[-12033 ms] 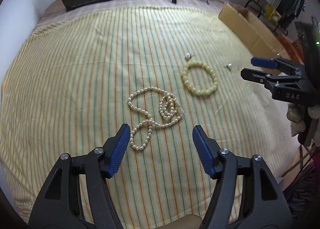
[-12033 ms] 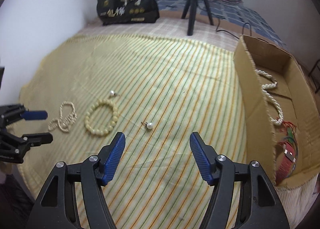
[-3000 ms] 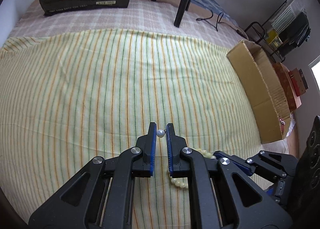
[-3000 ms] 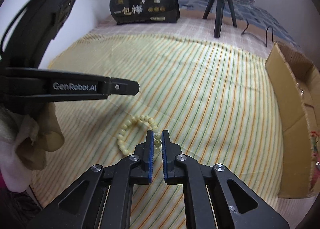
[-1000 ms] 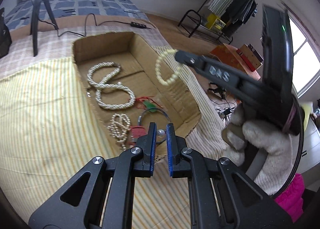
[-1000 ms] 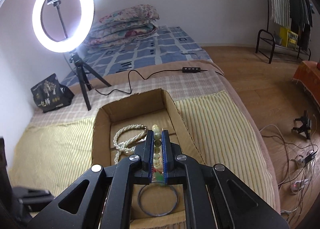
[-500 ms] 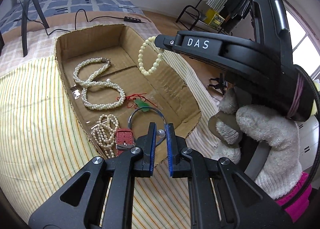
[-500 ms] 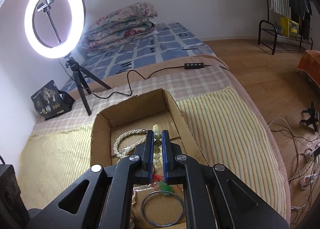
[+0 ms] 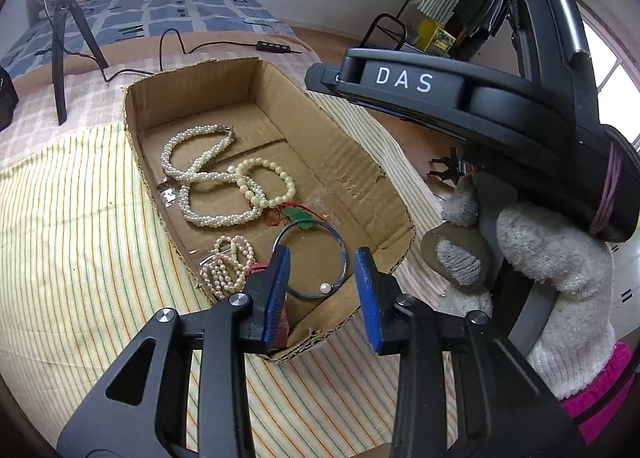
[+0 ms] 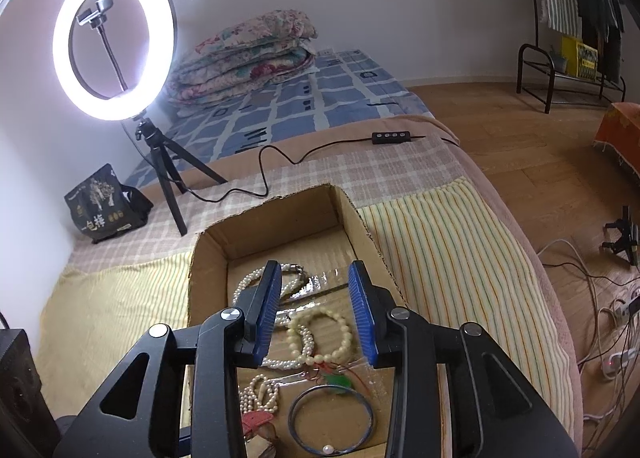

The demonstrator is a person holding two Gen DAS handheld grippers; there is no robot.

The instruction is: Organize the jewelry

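Over the near end of the open brown cardboard box (image 9: pixel 352 162), the left gripper (image 9: pixel 323 296) hangs with its blue-padded fingers (image 9: pixel 276 290) spread wide and nothing between them. Below the gap, a single white pearl earring (image 9: pixel 326 288) lies on the box floor, touching the inner edge of a thin silver metal bangle (image 9: pixel 310 258). The right gripper (image 10: pixel 314 312) is also over the box, fingers (image 10: pixel 266 306) parted wide and empty. In the left wrist view it shows from the side as a black body marked "DAS", held in a white knitted glove (image 9: pixel 552 282).

Beneath the right gripper, the cream beaded bracelet (image 10: pixel 320 334) lies flat on the box floor, overlapping one loop of a thick twisted white pearl necklace (image 9: pixel 196 170). A green pendant on a red cord (image 9: pixel 296 216) sits between the bracelet and the bangle. A bunched strand of small pinkish pearls (image 9: pixel 226 266) rests at the box's left wall, with a small red item (image 10: pixel 256 420) beside it, partly hidden by the left finger.

The box stands on a yellow cloth with green and orange stripes (image 9: pixel 80 258) spread over the bed. Beyond it, a lit ring light on a black tripod (image 10: pixel 114 42) stands on the bed, a black printed bag (image 10: pixel 106 204) near its feet, and folded floral quilts (image 10: pixel 248 58) lie against the wall.
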